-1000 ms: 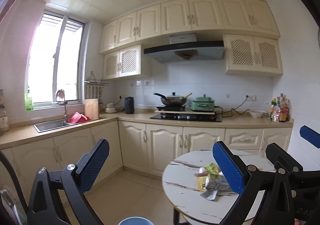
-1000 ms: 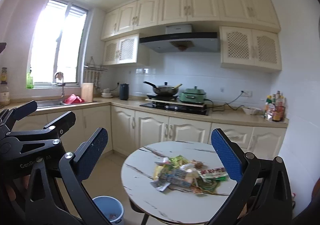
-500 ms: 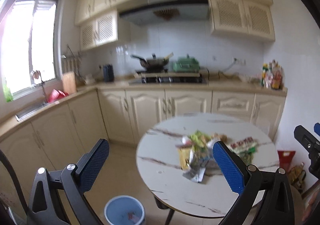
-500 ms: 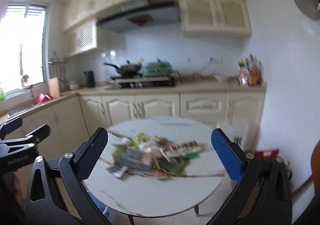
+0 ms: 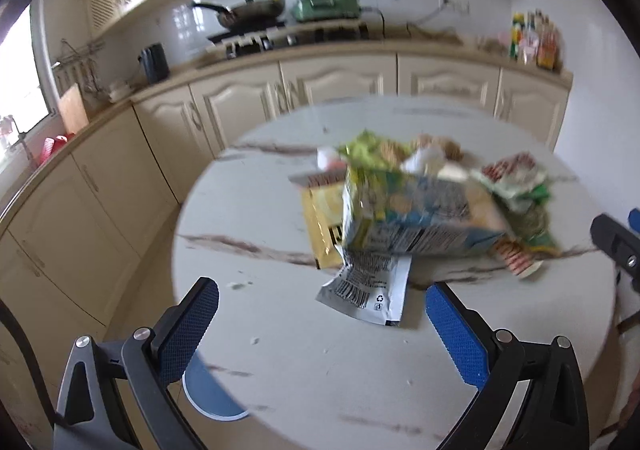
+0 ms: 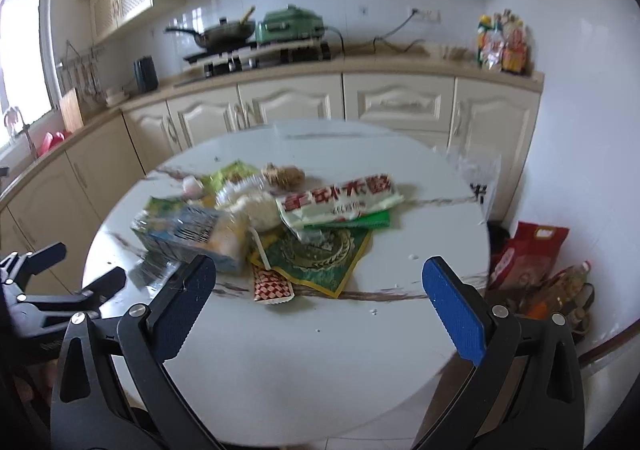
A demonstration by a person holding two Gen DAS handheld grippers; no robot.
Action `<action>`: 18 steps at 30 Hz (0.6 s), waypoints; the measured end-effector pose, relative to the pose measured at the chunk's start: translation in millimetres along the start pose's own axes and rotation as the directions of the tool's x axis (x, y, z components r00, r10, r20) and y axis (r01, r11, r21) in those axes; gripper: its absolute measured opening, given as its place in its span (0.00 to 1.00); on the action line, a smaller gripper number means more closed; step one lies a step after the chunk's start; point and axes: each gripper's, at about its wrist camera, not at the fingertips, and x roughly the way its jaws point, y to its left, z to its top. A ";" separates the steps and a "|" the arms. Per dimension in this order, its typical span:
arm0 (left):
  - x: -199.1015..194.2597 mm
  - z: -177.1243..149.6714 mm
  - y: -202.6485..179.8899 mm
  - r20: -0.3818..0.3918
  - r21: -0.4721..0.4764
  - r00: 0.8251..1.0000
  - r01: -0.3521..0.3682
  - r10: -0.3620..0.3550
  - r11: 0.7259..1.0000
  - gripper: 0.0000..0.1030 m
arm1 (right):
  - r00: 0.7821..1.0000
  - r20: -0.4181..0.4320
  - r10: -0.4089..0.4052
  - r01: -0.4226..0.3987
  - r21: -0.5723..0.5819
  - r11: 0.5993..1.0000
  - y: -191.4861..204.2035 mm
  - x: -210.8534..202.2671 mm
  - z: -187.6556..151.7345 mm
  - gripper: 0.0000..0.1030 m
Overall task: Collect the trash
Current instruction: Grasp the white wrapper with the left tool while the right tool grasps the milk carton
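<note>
A round white bench with dark marble streaks (image 5: pixel 280 350) fills the middle of both views. On it lies a heap of trash, a bit blurry.

In the left wrist view, the left tongs (image 5: pixel 322 324) sit at the bottom of the frame. Their two blue pads are wide apart and hold nothing. Just above them, in the middle of the frame, lies a silver wrapper with a black barcode (image 5: pixel 366 290). Touching its top edge is a crumpled blue and green snack bag (image 5: pixel 416 218), with a flat yellow packet (image 5: pixel 320 226) poking out at its left. A blue round bin (image 5: pixel 208 394) peeks out under the bench edge at the lower left.

In the right wrist view, the right tongs (image 6: pixel 318 304) are at the bottom, pads wide apart too, with nothing between them. Right above them lies a small red and white checked paper wrapper (image 6: pixel 272 286). Next to it is a dark green foil bag with a gold edge (image 6: pixel 320 254). A white bag with big red letters (image 6: pixel 340 200) lies across the top of the heap. The other tongs show at the left edge.

At the back are cream cupboards (image 6: pixel 288 102) and a black wok on the stove (image 6: pixel 220 32).
</note>
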 end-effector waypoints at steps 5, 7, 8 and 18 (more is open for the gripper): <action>44.7 4.7 -6.7 -0.060 0.035 0.998 0.010 -0.008 0.999 0.97 | 0.999 -0.052 0.016 -0.016 -0.008 1.000 1.2 26.2 1.1 1.00; 58.7 8.2 -8.4 -0.064 0.045 0.998 0.020 -0.017 0.999 0.97 | 0.998 -0.062 0.017 -0.018 -0.009 1.000 2.5 31.0 3.6 1.00; 61.9 11.4 -7.3 -0.054 0.043 0.998 0.038 -0.035 0.998 0.95 | 0.998 -0.066 0.018 -0.019 -0.013 1.000 3.3 34.2 3.7 1.00; 69.8 14.3 13.8 -0.045 0.018 0.980 0.193 -0.192 0.981 0.41 | 0.993 -0.082 0.086 -0.095 -0.111 0.989 25.8 51.3 13.9 1.00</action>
